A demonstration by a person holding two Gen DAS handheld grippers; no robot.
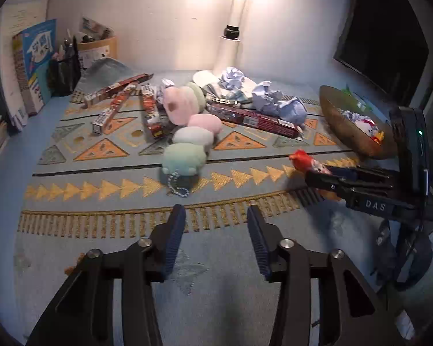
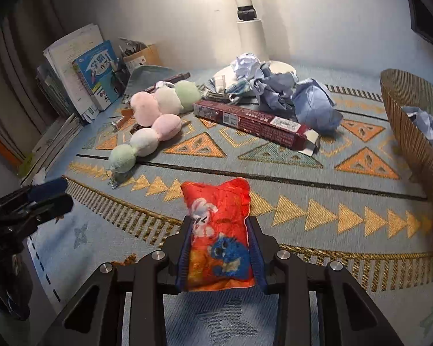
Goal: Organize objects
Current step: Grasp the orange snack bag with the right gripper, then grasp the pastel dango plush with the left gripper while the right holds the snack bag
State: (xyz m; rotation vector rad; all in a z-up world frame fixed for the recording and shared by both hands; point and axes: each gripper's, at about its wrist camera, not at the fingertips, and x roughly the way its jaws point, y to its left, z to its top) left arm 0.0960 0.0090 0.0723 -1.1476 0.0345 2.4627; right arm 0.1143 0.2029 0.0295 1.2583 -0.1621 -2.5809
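A: What does the right gripper (image 2: pixel 220 248) have?

B: It is clenched on a small red plush pouch (image 2: pixel 218 230) printed with a white rabbit and a blue creature. The blue pads press both of its long sides, and its far end sticks out past the fingertips, over the patterned mat (image 2: pixel 303 167) that covers the bench.

A: And the left gripper (image 1: pixel 216 225)?

B: Released. Its jaws stand apart with nothing between them, low over the near fringe of the mat. From its camera the right gripper (image 1: pixel 317 177) shows at the right edge with the red pouch (image 1: pixel 303 158) poking out of it.

A: What else lies on the mat?

B: A string of pastel plush balls (image 2: pixel 147 141), pink, white and green, lies left of centre with a bead chain (image 1: pixel 177 186) at its near end. Behind it sits a second, similar string (image 2: pixel 164 101). A long dark red carton (image 2: pixel 254 124) lies at an angle past them, with crumpled blue and white paper (image 2: pixel 314 106) just behind it.

A: And at the edges?

B: A ribbed brown basket (image 2: pixel 404 132) stands at the right with crumpled paper inside. Books (image 2: pixel 98 75) lean against the wall at far left, and several narrow printed boxes (image 1: pixel 115 92) lie near them.
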